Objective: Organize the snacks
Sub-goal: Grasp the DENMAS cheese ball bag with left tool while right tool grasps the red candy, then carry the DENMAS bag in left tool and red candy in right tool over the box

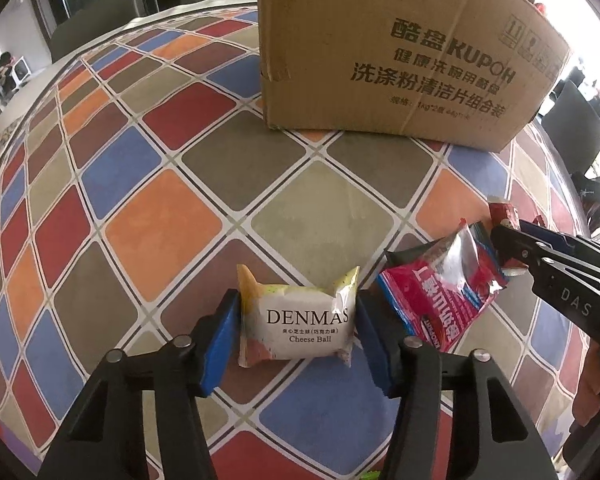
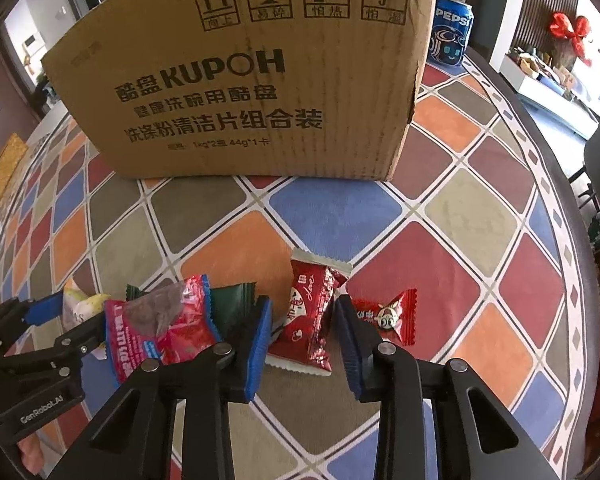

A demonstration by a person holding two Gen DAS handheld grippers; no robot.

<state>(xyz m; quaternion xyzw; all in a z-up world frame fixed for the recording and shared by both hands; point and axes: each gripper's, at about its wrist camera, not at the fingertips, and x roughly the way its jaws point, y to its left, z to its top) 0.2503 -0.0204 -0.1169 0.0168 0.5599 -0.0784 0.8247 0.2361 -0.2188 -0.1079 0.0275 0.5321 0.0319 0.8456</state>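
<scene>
A white DENMAS Cheese Ball packet (image 1: pixel 298 322) lies on the table between the blue pads of my left gripper (image 1: pixel 296 332), whose jaws stand open around it, touching or nearly touching its sides. A dark red "Love" snack packet (image 2: pixel 310 322) lies between the pads of my right gripper (image 2: pixel 302 340), jaws open around it. A pink-red snack bag (image 1: pixel 440 300) lies between the two grippers; it also shows in the right wrist view (image 2: pixel 160 328). A small red candy (image 2: pixel 390 316) lies right of the right gripper. A green packet (image 2: pixel 232 304) sits behind the pink bag.
A large KUPOH cardboard box (image 1: pixel 400 52) stands at the back of the table, also in the right wrist view (image 2: pixel 252 80). A Pepsi can (image 2: pixel 452 34) stands behind its right corner. The checkered tablecloth (image 1: pixel 140 184) covers a round table; chairs stand around it.
</scene>
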